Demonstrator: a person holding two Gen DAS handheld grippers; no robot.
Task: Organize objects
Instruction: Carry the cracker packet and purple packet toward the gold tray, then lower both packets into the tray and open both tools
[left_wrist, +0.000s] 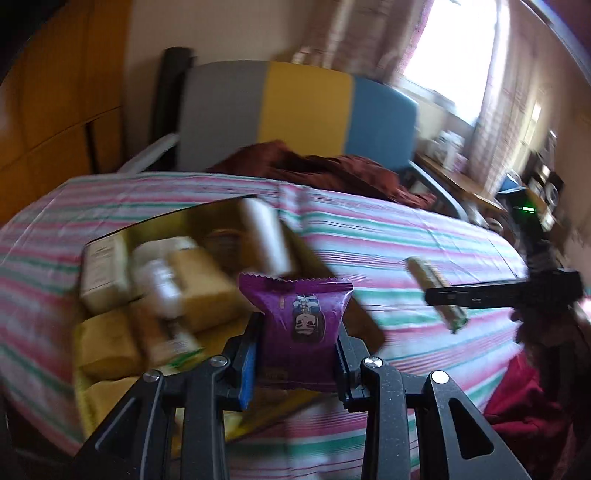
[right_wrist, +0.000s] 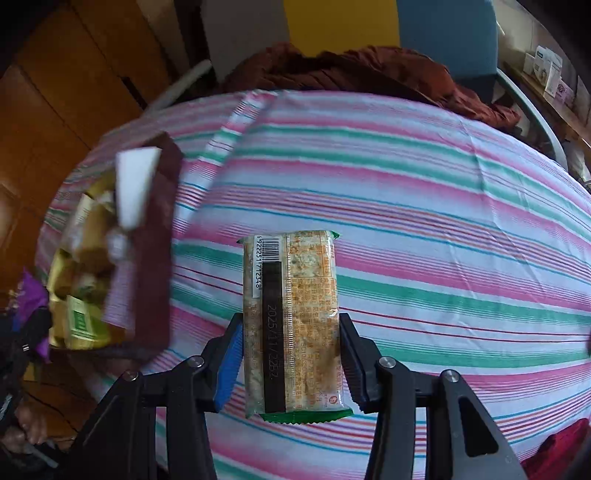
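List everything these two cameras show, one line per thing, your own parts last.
purple snack packet: one, purple, held in left claw
cracker packet: one, beige with green ends, held in right claw
box: one, brown outside, gold inside, on the tablecloth, filled with blurred yellow and white packs
tablecloth: one, pink, green and white stripes, over the table
chair: one, grey, yellow, blue, behind the table
red-brown cloth: one, on the chair
left claw: black, blue pads
right claw: black, blue pads

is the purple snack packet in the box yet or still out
Still out. The left gripper is shut on the purple packet, holding it above the box of snacks.
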